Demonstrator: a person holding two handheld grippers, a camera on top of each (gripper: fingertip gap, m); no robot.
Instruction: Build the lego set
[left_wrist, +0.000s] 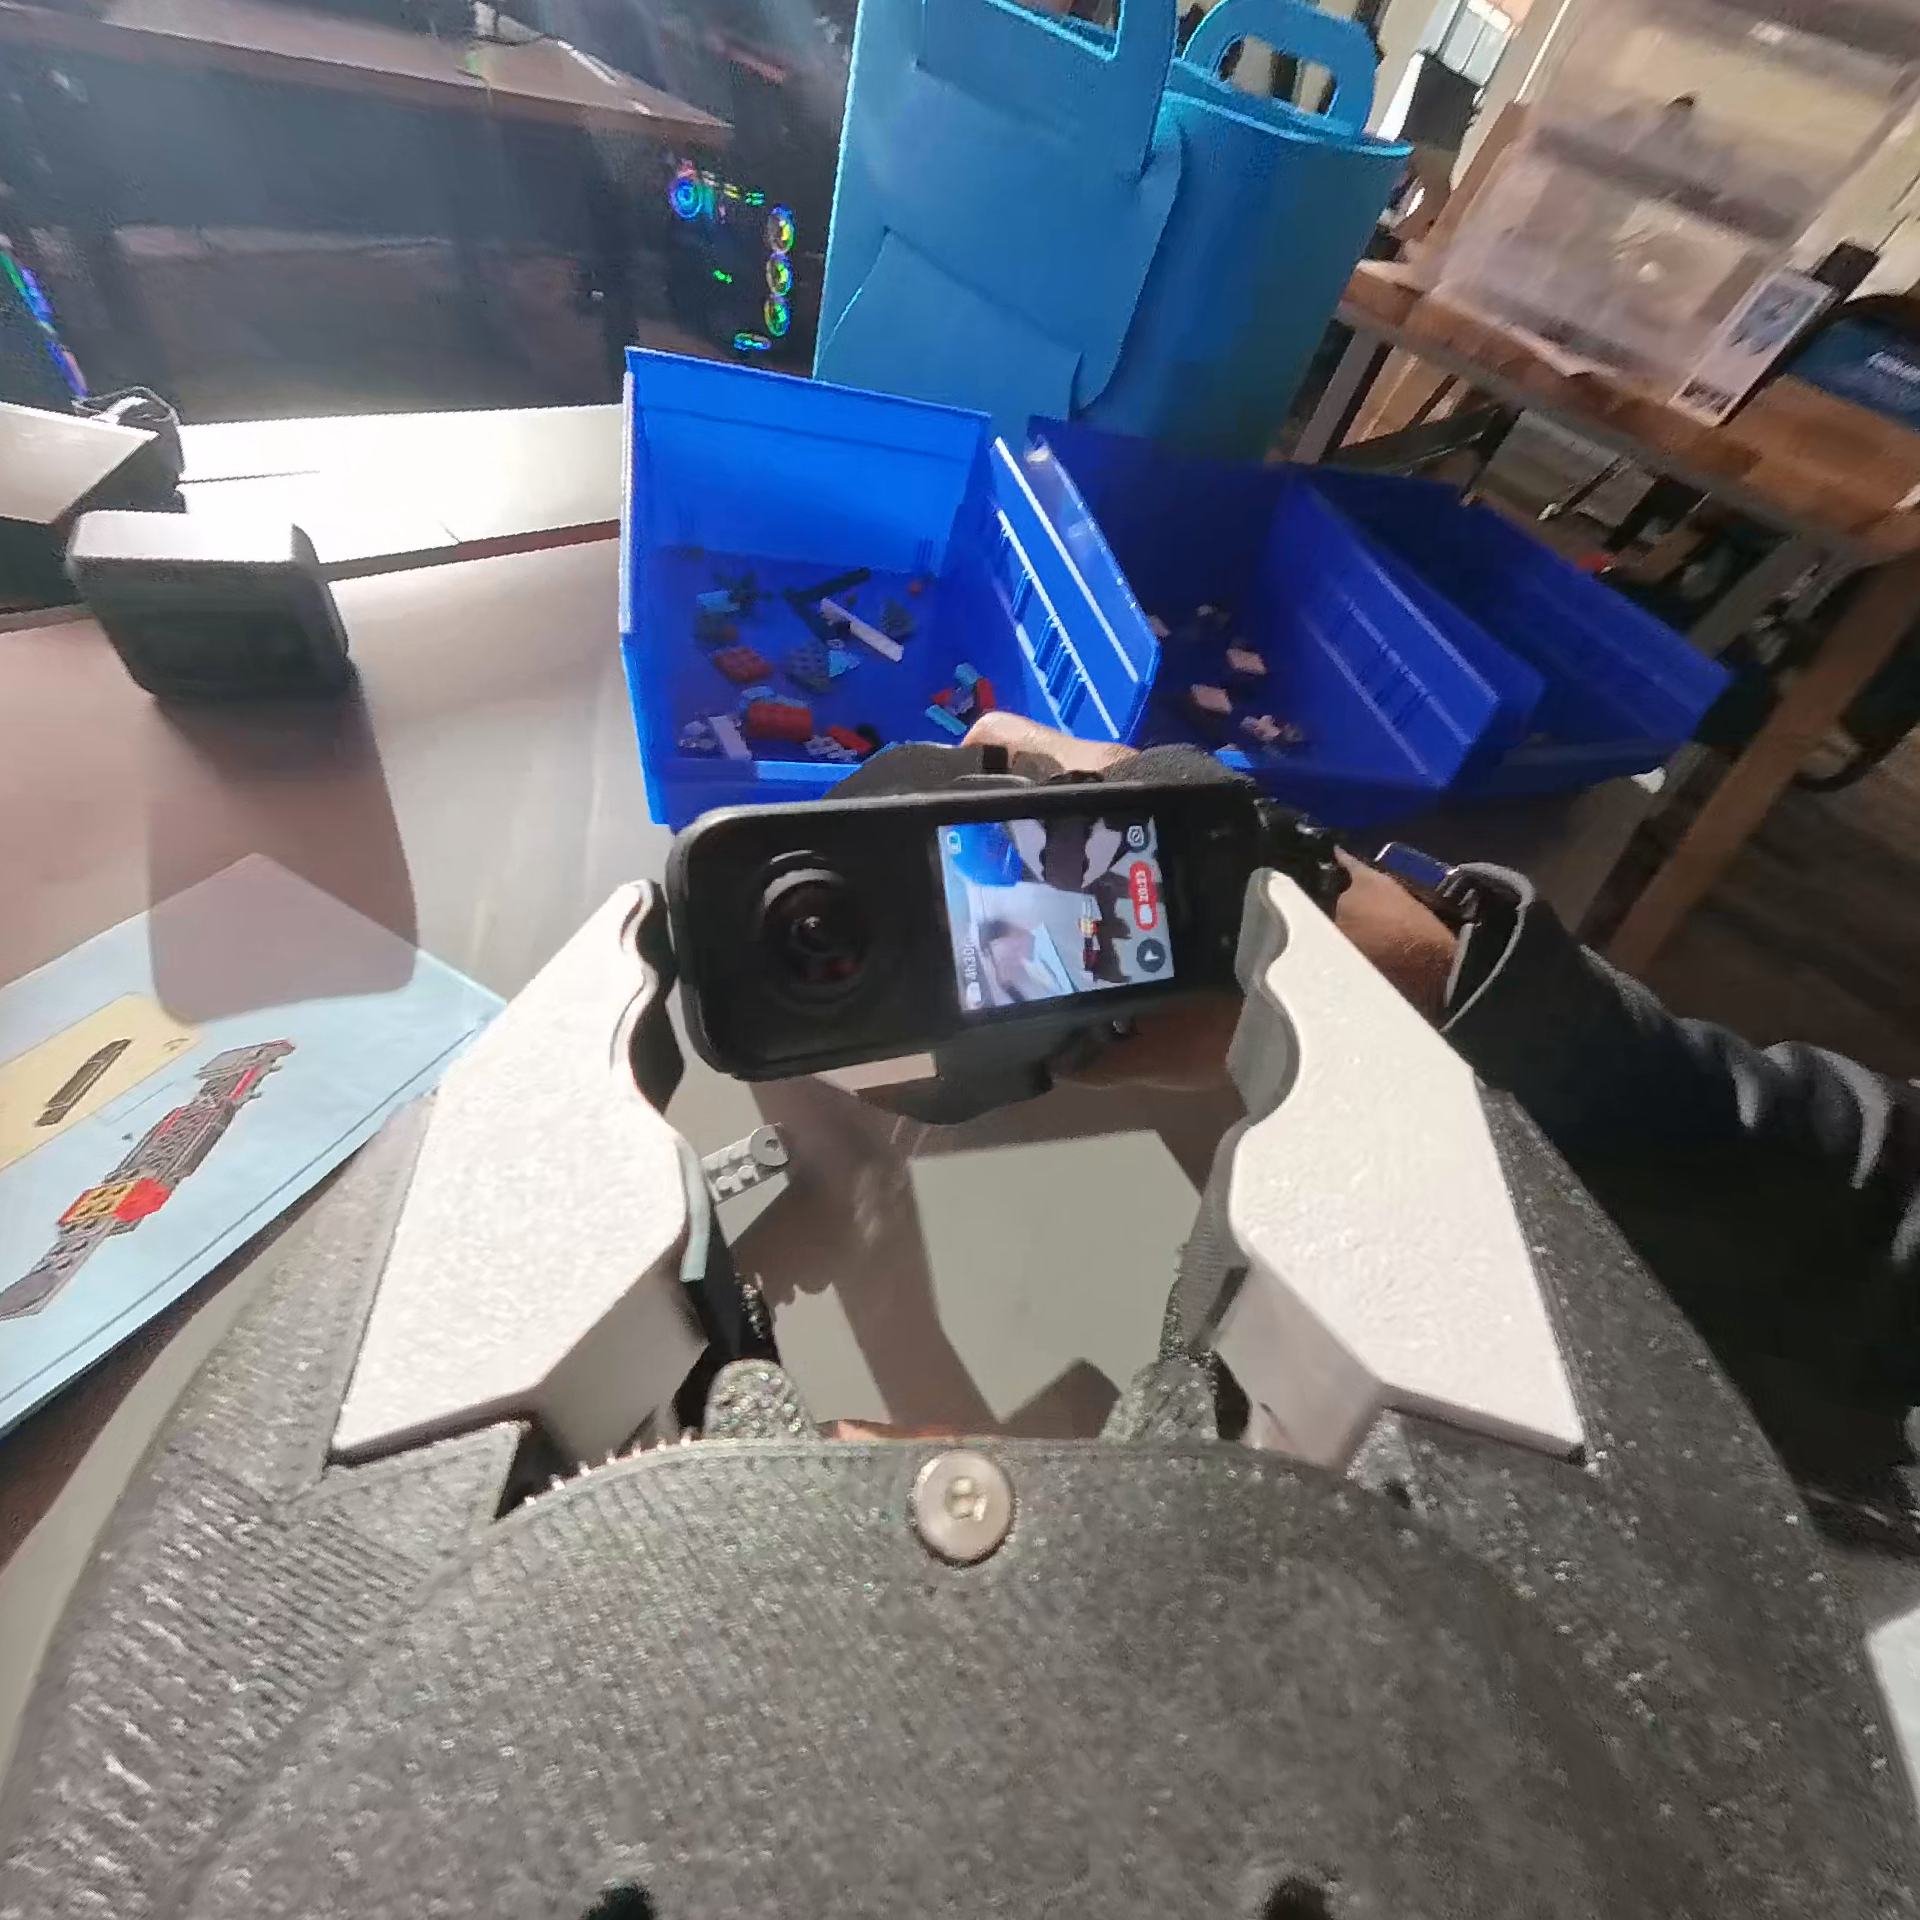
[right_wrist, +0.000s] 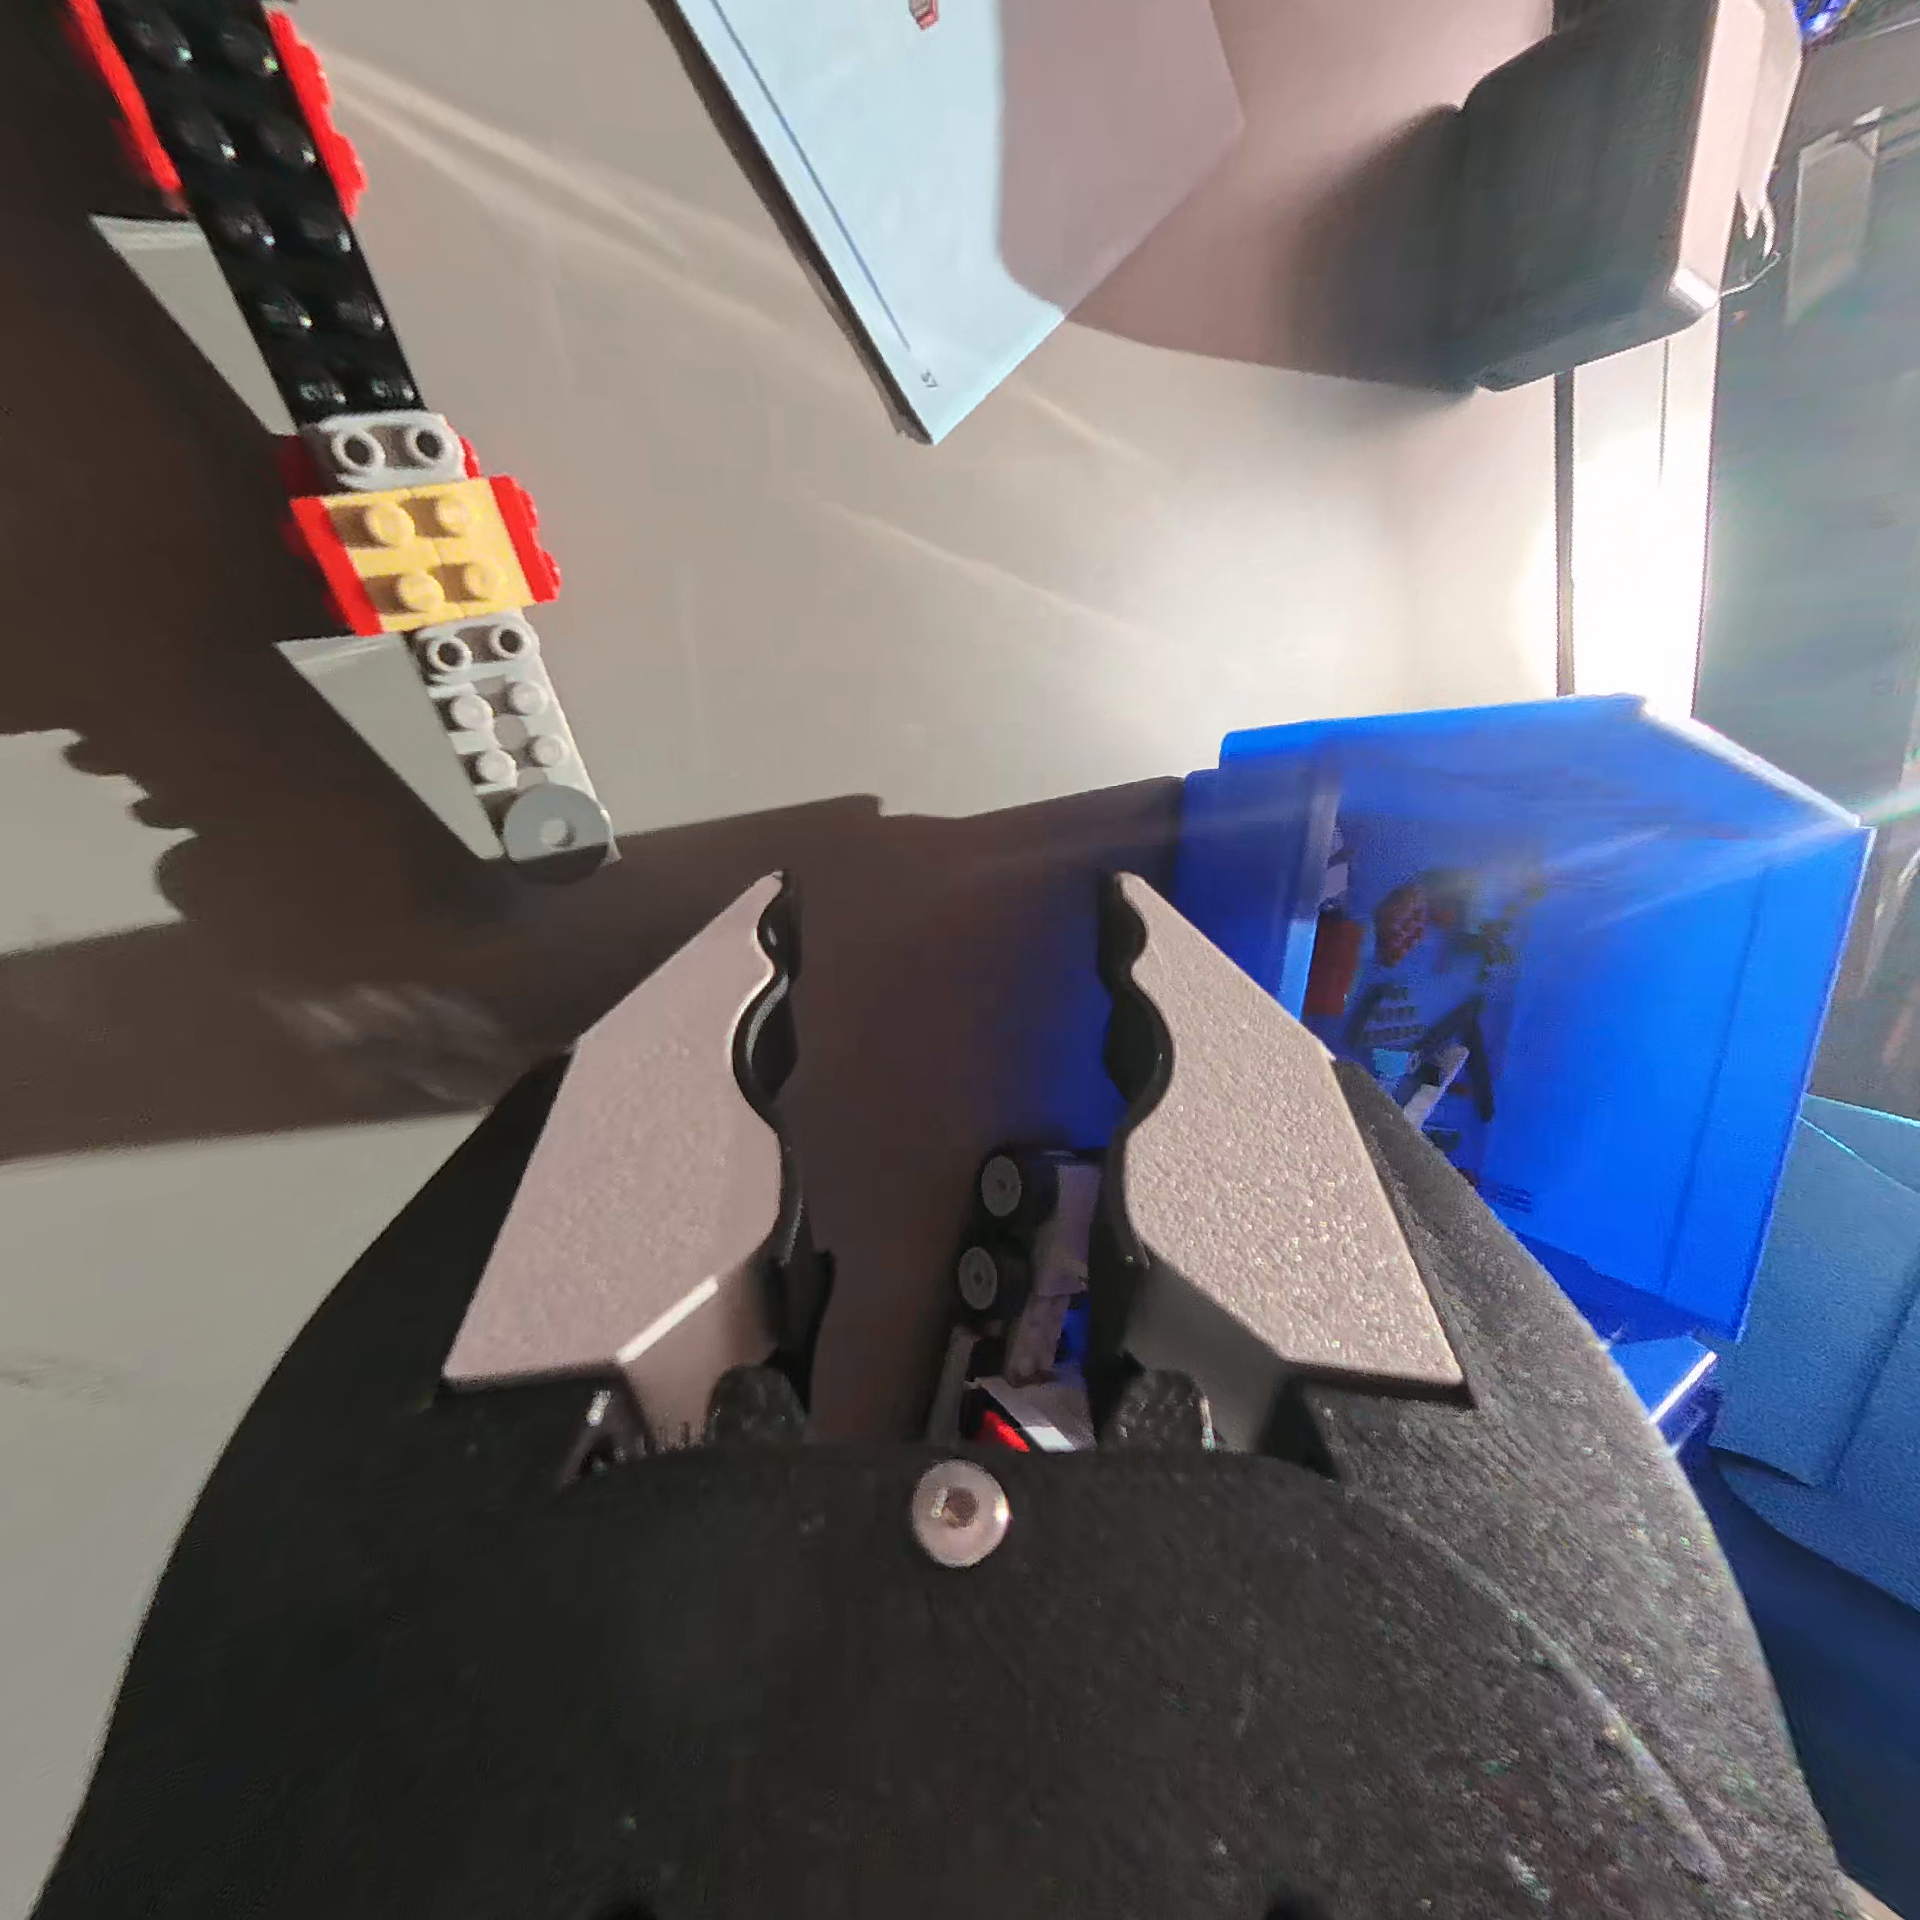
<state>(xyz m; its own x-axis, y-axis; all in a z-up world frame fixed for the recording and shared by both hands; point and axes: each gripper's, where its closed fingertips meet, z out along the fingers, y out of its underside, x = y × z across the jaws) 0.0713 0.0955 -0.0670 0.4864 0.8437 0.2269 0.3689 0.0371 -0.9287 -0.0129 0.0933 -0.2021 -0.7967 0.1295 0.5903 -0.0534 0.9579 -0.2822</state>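
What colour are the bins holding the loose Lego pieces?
Bright blue bins, clearest in the left wrist view.

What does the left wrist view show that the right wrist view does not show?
Only the left wrist view shows a second blue bin with tan pieces, a small grey plate on the table and the other gripper's camera. Only the right wrist view shows the long lego build. Both show the bin of mixed bricks, the instruction booklet and open jaws.
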